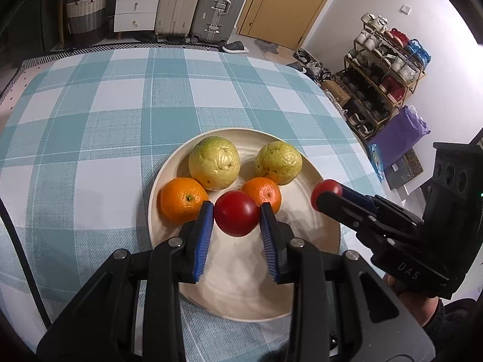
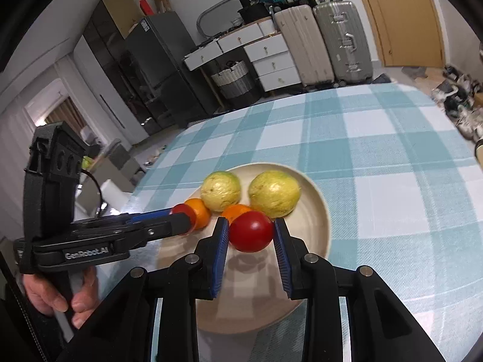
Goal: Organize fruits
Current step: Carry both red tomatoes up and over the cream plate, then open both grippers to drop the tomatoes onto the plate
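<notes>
In my left hand the left gripper (image 1: 237, 215) is clamped on a red tomato (image 1: 237, 217), its blue pads (image 1: 203, 235) pressing the fruit from both sides, and it hangs above the near part of the cream plate (image 1: 229, 286) with its shadow on the plate's bare surface below. My right gripper (image 2: 251, 230) holds a second red tomato (image 2: 251, 231) the same way, narrow jaws pinching it between the blue pads (image 2: 222, 250); in the left wrist view that right gripper (image 1: 326, 194) comes in from the right side, with its tomato (image 1: 324, 188) over the plate's right rim. In the right wrist view my left gripper (image 2: 184, 217) reaches in from the left, its tomato (image 2: 182, 211) just in front of one orange (image 2: 199, 211). The plate sits on the worktop (image 1: 90, 120), which is covered in a blue-and-white checked cloth. On the plate lie two yellow-green guavas (image 1: 214, 163) side by side at the far part, the second guava (image 1: 277, 161) to the right of the first, and two oranges nearer to me: one orange (image 1: 181, 199) at the left rim, touching the left guava, the other orange (image 1: 262, 193) just below the right guava. My left hand (image 2: 57, 295) grips the handle of its tool.
</notes>
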`<state>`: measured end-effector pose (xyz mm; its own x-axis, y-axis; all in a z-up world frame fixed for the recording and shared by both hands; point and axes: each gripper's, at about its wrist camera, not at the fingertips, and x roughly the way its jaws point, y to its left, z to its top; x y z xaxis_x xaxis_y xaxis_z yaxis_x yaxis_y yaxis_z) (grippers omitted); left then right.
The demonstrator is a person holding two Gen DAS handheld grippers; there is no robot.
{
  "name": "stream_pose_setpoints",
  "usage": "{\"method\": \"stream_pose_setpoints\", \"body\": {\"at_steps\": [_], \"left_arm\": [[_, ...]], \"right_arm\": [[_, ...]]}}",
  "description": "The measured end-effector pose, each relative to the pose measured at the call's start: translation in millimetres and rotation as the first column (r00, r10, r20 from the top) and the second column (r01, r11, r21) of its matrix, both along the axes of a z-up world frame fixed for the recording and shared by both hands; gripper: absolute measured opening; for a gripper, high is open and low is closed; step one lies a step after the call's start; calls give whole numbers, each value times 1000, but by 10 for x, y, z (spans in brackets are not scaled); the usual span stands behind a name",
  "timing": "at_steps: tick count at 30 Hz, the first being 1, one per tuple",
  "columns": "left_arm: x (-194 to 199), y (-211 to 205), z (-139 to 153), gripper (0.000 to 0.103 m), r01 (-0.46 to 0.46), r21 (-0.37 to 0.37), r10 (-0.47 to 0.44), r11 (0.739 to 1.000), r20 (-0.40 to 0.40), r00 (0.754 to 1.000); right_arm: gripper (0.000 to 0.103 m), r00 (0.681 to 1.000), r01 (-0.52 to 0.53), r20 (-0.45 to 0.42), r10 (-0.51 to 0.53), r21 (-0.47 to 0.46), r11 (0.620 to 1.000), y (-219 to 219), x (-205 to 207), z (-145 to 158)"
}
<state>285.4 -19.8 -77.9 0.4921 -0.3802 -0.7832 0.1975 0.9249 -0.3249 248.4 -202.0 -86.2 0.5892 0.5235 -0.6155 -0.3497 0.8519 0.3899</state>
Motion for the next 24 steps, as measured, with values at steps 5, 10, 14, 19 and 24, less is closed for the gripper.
{"method": "stream_pose_setpoints", "body": {"at_steps": [5, 10, 14, 19, 24], "left_arm": [[14, -26, -9, 28, 3, 4, -3, 1000, -2, 1000], [36, -57, -39, 28, 9, 7, -9, 1000, -9, 1000], [61, -67, -65, 28, 13, 8, -13, 1000, -13, 1000], [78, -54, -69, 28, 11, 4, -11, 1000, -13, 1000], [108, -55, -58, 28, 9, 0, -9, 1000, -2, 1000]], "right_arm": [[31, 1000, 2, -22, -2, -2, 1000, 2, 86, -72], [31, 999, 8, -31, -8, 1, 1000, -2, 125, -115], [31, 999, 3, -32, -3, 0, 1000, 14, 152, -135], [31, 999, 5, -43, -6, -8, 1000, 50, 186, -170], [31, 999, -1, -48, 0, -6, 1000, 85, 190, -164]]}}
